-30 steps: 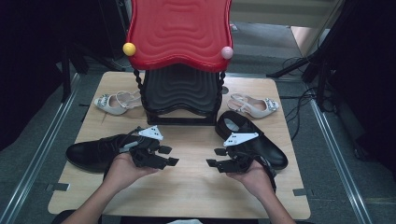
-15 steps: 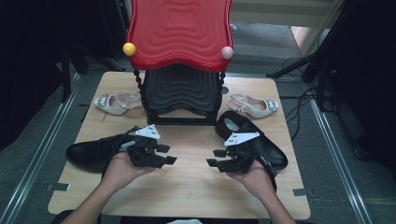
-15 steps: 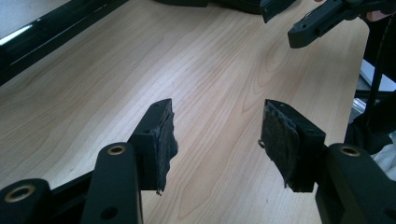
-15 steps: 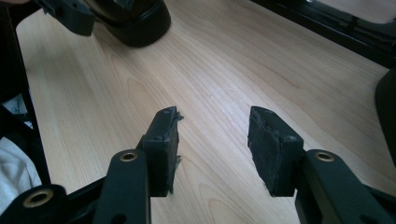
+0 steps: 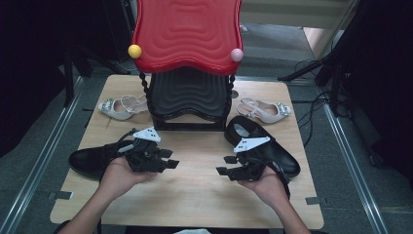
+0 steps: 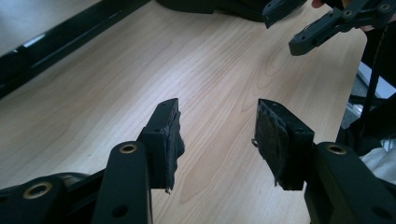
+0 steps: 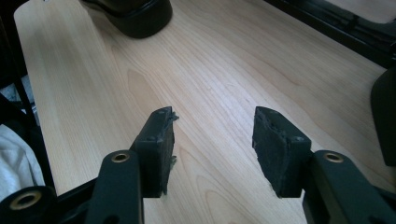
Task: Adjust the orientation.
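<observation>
Black shoes (image 5: 92,161) on pale wood table (image 5: 195,195), dark room; both tongs (image 5: 168,160) (image 5: 225,165) released, empty, just moving

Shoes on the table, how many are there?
4. A black shoe by the left hand-held gripper, another black shoe by the right hand-held gripper, and a pale sandal and another sandal either side of the black rack. The rack may hide more.

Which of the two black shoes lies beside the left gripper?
The black shoe at the table's left edge; the other black shoe lies on the right side, by the right gripper.
</observation>
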The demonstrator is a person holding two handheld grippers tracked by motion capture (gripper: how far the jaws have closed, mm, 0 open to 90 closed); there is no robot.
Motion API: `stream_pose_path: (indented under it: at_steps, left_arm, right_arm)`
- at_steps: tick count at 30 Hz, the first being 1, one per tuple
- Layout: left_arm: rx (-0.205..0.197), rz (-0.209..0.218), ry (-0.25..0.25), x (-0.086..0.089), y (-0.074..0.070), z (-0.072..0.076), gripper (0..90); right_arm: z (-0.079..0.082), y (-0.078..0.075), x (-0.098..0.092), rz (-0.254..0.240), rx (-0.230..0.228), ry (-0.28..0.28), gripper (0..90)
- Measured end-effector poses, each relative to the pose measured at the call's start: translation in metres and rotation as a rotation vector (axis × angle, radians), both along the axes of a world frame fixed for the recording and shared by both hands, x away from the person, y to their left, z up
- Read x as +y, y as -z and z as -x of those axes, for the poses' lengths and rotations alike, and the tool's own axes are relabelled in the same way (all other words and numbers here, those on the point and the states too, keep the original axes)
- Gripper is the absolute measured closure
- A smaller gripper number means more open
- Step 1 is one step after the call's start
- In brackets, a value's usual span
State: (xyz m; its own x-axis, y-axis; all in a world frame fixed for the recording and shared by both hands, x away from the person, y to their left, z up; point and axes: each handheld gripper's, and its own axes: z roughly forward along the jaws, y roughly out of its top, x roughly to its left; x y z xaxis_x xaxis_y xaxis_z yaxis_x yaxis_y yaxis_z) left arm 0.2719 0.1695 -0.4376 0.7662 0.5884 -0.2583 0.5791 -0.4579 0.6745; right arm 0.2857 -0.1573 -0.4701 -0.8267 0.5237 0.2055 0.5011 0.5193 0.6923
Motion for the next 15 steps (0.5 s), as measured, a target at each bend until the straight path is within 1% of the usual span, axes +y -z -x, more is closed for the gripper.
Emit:
stream_pose_path:
  at_steps: [2,4,5,6,8,11,12,14,15]
  left_arm:
    - [-0.009,-0.011,0.001,0.004,-0.005,0.002,50.3]
    - [-0.009,-0.013,0.001,0.006,-0.006,0.002,50.5]
    - [-0.012,-0.017,-0.008,0.008,-0.008,0.002,50.5]
    - [-0.004,-0.013,-0.016,0.013,-0.010,0.002,50.6]
    - [-0.001,-0.017,-0.030,0.021,-0.014,0.002,50.2]
    - [0.002,-0.014,-0.044,0.028,-0.018,0.003,49.0]
    - [0.002,-0.014,-0.044,0.028,-0.018,0.003,49.0]
    - [0.004,-0.018,-0.055,0.036,-0.022,0.005,49.2]
    - [0.004,-0.018,-0.055,0.036,-0.022,0.005,49.6]
  right_arm:
    - [0.000,0.001,0.001,0.009,0.005,-0.004,48.6]
    - [-0.001,0.002,0.001,0.013,0.006,-0.011,48.5]
    - [-0.001,0.002,0.002,0.016,0.009,-0.013,48.4]
    - [-0.001,0.002,0.002,0.019,0.010,-0.015,48.2]
    - [-0.001,0.003,0.003,0.022,0.006,-0.029,47.9]
    - [-0.002,0.003,0.005,0.027,0.006,-0.036,47.8]
    - [-0.002,0.003,0.005,0.027,0.006,-0.036,47.8]
    - [-0.003,0.004,0.007,0.037,0.010,-0.044,47.6]
    - [-0.003,0.004,0.007,0.037,0.010,-0.044,47.6]
